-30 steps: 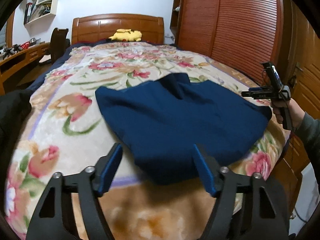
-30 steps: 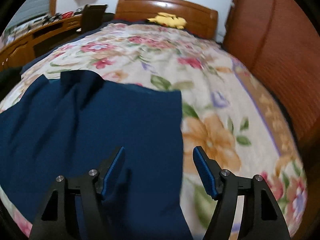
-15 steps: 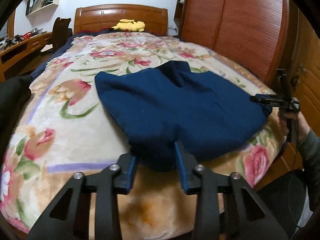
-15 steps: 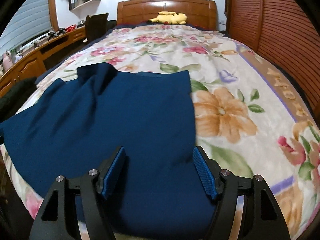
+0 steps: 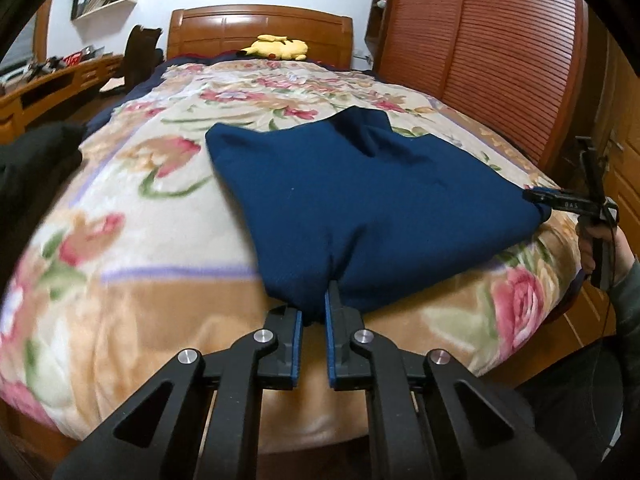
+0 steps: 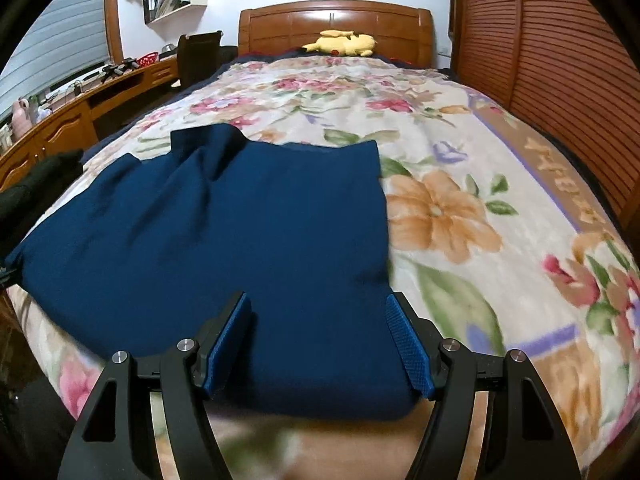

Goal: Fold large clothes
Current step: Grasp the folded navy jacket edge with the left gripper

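- Left wrist view: navy garment (image 5: pixel 360 204) lies spread on floral blanket (image 5: pixel 132 216) near the bed's foot. Left gripper (image 5: pixel 314 312) jaws, just closing, pinch its near hem. Right gripper (image 5: pixel 560 202), in a hand (image 5: pixel 600 244), sits at the garment's right corner.
- Right wrist view: right gripper (image 6: pixel 320 336) jaws spread wide over the navy garment (image 6: pixel 224 232), near edge between them, pads not pressing it.

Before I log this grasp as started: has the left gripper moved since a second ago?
Yes. The left gripper has come in toward the headboard to the blue garment's near hem, its jaws closing on the fabric.
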`<control>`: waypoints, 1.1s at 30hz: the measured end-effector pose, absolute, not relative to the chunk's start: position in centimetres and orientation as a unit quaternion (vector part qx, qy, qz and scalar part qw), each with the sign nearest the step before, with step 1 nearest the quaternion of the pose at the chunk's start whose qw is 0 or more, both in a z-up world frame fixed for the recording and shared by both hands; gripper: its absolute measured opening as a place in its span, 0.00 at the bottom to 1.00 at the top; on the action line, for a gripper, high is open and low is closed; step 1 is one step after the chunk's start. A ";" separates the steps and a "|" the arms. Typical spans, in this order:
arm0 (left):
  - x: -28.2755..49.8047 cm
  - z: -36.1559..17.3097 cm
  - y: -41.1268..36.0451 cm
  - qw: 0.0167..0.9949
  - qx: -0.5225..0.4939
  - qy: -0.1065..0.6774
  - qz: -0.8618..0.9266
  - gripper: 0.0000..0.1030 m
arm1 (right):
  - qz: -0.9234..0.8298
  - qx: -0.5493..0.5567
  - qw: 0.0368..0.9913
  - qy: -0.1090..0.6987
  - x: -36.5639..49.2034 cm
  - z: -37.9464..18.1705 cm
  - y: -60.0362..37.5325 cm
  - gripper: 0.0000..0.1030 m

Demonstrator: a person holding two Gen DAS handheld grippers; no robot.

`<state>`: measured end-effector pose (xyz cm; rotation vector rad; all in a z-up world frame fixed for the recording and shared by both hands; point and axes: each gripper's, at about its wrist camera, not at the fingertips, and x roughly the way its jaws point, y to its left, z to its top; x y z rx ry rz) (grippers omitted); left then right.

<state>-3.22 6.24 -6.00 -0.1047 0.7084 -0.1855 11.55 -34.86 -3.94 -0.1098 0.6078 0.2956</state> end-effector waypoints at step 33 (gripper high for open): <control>-7.5 -3.9 8.6 0.942 -0.061 0.319 -0.085 0.07 | 0.209 -0.067 0.938 0.268 1.9 -3.3 -35.2 0.13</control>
